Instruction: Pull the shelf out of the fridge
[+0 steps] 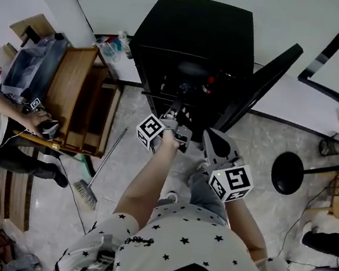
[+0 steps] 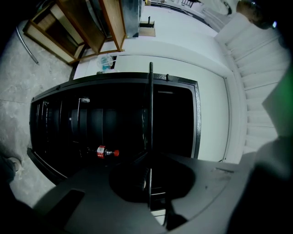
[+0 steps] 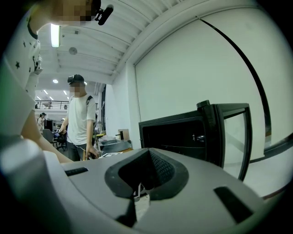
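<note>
Head view, upper centre: a black mini fridge (image 1: 196,33) against the white wall, its door (image 1: 265,83) swung open toward the right. Left tool (image 1: 176,123) right at the fridge's open front, on an outstretched arm. Right tool (image 1: 211,138) just beside it, lower right, clear of the opening and touching nothing. At the left of the frame, a wooden rack (image 1: 76,97) close to the fridge's side, a broom (image 1: 86,193) on the floor below it, and another person's hand (image 1: 35,121) at the rack's edge. Plastic bottles (image 1: 112,46) by the wall, between rack and fridge. A black round stand base (image 1: 288,173) at the right, well apart.

Left gripper view, rolled sideways: dark fridge interior across the middle. Inside, left of centre, a red-capped bottle (image 2: 104,152) with a red label. Shelf (image 2: 150,114) seen edge-on as a thin dark line, long axis top to bottom of the frame, upper end past the fridge's frame, lower end pinched between the left tool's closed jaws.

Right gripper view: fridge at right of centre, door standing open at its right. A bystander (image 3: 80,123) in a white T-shirt at the left, well behind. Right tool's jaws drawn together to a narrow slit, nothing between them.
</note>
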A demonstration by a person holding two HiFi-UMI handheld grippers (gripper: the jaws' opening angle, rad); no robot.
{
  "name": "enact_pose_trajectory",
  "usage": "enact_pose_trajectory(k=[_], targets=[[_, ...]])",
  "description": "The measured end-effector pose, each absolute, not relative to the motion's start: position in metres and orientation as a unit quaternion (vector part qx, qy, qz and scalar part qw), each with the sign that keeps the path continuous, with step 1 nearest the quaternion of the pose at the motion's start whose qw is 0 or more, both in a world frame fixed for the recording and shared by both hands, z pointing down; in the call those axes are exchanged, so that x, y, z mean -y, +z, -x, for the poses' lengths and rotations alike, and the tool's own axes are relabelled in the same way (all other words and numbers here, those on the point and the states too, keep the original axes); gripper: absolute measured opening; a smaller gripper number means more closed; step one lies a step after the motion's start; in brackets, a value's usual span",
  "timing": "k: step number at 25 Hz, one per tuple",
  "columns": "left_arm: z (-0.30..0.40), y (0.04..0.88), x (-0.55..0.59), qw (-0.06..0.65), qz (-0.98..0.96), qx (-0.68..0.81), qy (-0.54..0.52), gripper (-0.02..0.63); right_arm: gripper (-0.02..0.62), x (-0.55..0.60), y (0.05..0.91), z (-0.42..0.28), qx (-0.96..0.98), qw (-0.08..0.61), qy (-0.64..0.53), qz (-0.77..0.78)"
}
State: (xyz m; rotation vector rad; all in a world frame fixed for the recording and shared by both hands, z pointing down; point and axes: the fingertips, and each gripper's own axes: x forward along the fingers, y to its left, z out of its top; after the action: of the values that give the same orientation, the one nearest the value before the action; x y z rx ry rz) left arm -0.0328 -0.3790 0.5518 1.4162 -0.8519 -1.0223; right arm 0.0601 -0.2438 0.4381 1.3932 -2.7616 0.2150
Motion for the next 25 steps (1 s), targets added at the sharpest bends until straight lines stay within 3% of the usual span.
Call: enact_pose_trajectory(k=[25], targets=[[0.042,0.554,0.338,0.558,-0.599,0.366,-0.442,0.031,-0.006,0.221,0.437,-0.054,0.887,0.024,0.066,-0.457]])
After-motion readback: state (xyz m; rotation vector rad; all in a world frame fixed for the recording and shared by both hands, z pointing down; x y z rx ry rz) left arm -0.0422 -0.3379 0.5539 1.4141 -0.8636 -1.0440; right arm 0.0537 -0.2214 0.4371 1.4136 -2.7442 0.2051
